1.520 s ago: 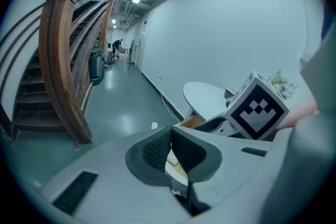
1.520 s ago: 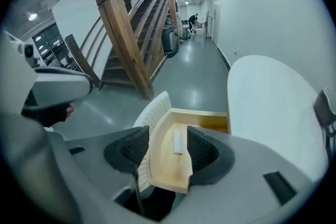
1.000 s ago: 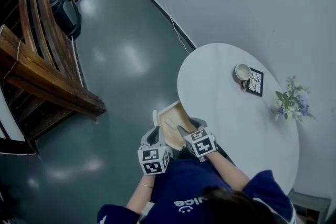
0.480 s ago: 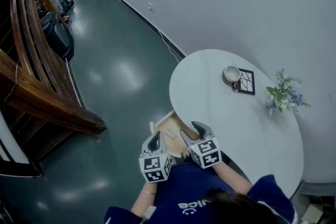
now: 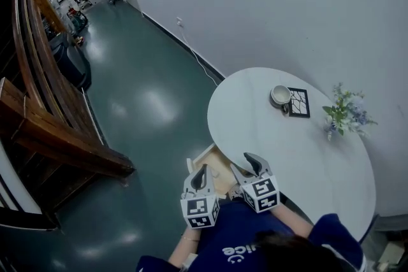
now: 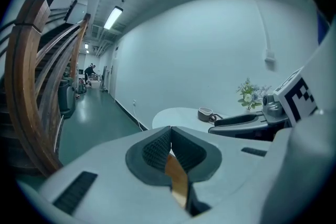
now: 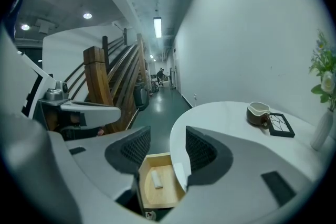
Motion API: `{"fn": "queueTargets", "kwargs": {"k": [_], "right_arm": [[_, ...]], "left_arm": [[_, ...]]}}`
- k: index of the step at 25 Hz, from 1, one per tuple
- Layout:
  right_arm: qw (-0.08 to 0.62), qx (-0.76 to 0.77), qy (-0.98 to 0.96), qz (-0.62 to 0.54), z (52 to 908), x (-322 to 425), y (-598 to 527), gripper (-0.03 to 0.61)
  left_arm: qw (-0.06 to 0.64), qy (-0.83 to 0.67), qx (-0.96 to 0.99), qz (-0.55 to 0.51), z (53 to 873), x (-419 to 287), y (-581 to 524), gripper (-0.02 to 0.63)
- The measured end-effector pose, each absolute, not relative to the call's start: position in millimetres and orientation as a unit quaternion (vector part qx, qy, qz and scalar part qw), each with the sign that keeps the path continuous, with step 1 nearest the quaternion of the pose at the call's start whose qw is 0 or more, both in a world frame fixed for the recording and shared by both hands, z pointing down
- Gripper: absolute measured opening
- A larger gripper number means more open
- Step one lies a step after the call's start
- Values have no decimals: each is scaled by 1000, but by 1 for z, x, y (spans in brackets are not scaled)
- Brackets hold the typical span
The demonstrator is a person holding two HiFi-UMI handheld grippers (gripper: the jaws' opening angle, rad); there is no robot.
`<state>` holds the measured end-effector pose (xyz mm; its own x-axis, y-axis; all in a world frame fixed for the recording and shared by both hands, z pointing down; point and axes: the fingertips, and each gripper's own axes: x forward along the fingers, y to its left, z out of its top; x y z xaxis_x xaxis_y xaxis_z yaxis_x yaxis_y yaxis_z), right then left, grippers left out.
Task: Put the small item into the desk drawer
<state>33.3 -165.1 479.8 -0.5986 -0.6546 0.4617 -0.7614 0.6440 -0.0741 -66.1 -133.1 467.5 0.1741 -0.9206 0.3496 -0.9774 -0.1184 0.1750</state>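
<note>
cup (image 5: 279,95) beside black coaster (image 5: 299,102) | flowers (image 5: 345,116) (well apart) | wooden staircase (image 5: 48,108)

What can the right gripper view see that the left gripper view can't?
Only the right gripper view: the inside of the open wooden drawer, with the small white item lying in it. Only the left gripper view: the left gripper's jaws closed together. Both: the round white table, the cup and the flowers.

The worktop (image 5: 306,156) is showing plain white, the drawer (image 7: 168,194) pale wood, the item (image 7: 157,179) white. The coaster (image 5: 298,102) is wearing a white lattice on black. The flowers (image 5: 347,113) are showing white and pale blue. The floor (image 5: 146,86) is gleaming dark teal; the stairs (image 5: 57,134) are showing brown wood.
</note>
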Motion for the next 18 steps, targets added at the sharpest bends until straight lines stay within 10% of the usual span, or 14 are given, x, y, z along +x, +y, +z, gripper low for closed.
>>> {"fn": "queueTargets", "kwargs": {"k": [18], "right_arm": [[172,419,-881,134,471,51,-172,8]], "left_arm": [[179,-636,747,69,464,-55,-142,5]]}}
